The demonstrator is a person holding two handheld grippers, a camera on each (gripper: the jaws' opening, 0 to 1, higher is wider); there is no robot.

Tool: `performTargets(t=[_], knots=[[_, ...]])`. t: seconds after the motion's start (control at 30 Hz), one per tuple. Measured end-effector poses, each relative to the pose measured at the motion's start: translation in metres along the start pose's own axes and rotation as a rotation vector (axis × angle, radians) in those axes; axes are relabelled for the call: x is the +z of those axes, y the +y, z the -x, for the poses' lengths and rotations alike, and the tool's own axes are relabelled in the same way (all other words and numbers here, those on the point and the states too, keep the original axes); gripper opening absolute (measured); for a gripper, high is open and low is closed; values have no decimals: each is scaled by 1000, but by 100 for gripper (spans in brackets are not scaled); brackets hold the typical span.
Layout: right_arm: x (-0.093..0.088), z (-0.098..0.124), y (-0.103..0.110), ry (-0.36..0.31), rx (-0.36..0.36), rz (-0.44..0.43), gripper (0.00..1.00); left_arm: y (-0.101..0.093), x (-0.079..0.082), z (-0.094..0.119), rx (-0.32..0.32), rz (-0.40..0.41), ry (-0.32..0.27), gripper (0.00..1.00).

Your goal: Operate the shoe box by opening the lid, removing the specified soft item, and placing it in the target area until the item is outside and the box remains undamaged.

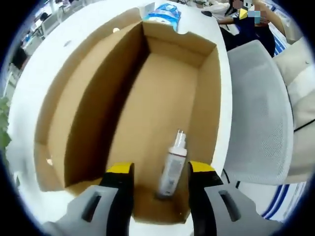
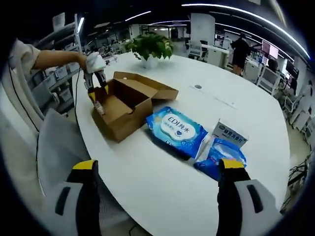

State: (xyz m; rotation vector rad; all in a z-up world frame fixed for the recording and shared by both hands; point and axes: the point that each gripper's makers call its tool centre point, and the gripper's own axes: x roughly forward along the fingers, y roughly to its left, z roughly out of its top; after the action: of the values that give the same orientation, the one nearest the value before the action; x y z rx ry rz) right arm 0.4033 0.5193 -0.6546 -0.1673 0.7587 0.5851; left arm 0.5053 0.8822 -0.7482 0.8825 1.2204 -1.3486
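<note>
In the left gripper view, the left gripper (image 1: 161,182) hangs over the near end of the open shoe box (image 1: 162,98), its yellow-tipped jaws set on either side of a small white spray bottle (image 1: 173,167) that stands slightly tilted on the box floor; the jaws look close to the bottle's sides, but I cannot tell whether they press it or only bracket it. The box is plain brown corrugated card with sharp folded walls, and its lid lies thrown back flat on the white table (image 1: 29,98), presumably so the inside can be reached from above. The bottle is smooth, rigid-looking plastic with a narrow nozzle cap, so it seems a poor fit for "soft". In the right gripper view, the right gripper (image 2: 157,172) is held back over the near edge of the table with its jaws spread wide and nothing between them, probably waiting. Beyond it, the left gripper reaches into the box, which sits near the table's far left edge. Just beside the box lies a glossy blue wipes pack (image 2: 178,129), pillowy and pliable, with a second blue packet (image 2: 222,153) and a small white carton (image 2: 230,132) near it, all outside the box.
</note>
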Motion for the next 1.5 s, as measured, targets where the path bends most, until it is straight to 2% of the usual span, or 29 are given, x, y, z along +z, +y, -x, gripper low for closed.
performTargets(t=[0.23, 0.33, 0.57, 0.67, 0.97, 1.3, 1.43, 1.5], knots=[[-9, 1, 5, -2, -11, -37, 96, -3, 0, -12, -39, -94, 59, 42], [-12, 1, 8, -3, -13, -53, 95, -2, 0, -17, -37, -125, 82, 43], [-19, 0, 11, -5, -13, -82, 95, -5, 6, -27, -33, -178, 95, 41], [-19, 0, 11, -9, -14, -92, 95, -4, 6, -27, -34, -184, 94, 41], [-22, -5, 15, -15, -6, -108, 94, 3, 8, -26, 26, -185, 50, 46], [-24, -6, 17, -14, 4, -108, 93, 15, 8, -19, 78, -128, 4, 44], [-24, -6, 17, -14, 6, -110, 93, 23, 4, -15, 124, -143, 25, 42], [-25, -6, 18, -10, 9, -111, 92, 23, 3, -13, 127, -136, 24, 41]])
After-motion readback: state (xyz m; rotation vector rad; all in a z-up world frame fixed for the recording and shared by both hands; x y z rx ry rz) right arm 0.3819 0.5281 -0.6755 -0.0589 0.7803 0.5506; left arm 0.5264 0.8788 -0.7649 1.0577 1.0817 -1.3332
